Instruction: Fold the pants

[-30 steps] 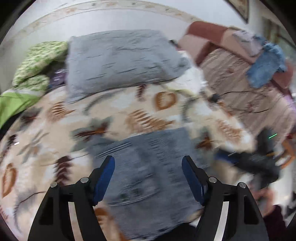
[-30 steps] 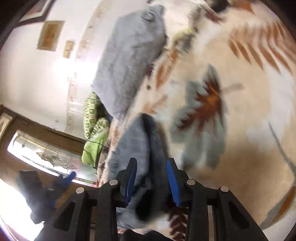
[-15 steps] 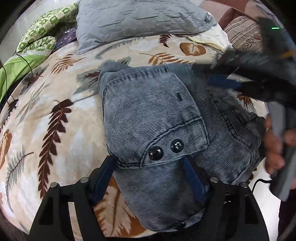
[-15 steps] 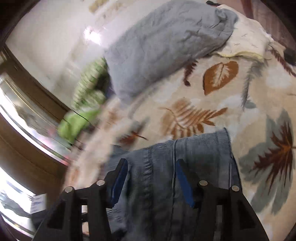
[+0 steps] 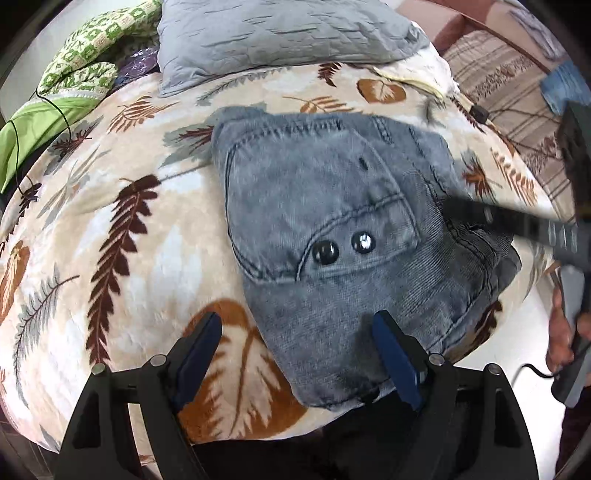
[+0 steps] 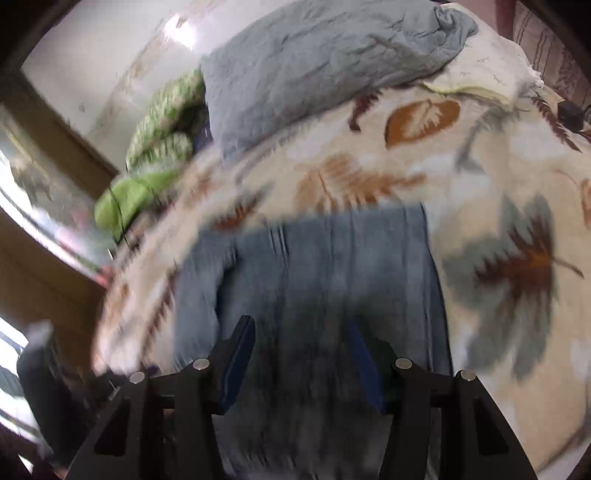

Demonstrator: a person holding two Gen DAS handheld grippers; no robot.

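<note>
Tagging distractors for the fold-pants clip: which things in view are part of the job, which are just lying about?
Job:
- jeans
- left gripper, open
- right gripper, open

Lying about:
- leaf blanket under the jeans
- grey pillow
- green cloth
- striped cover

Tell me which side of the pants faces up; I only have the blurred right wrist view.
Observer: The pants are a folded bundle, a pocket with two dark buttons on top.
Operator: Is the left gripper holding them?
Observer: No, it is open, its fingers either side of the near edge.
Operator: Where is the right gripper?
Observer: Over the bundle's right side, a bare hand on its handle.
</note>
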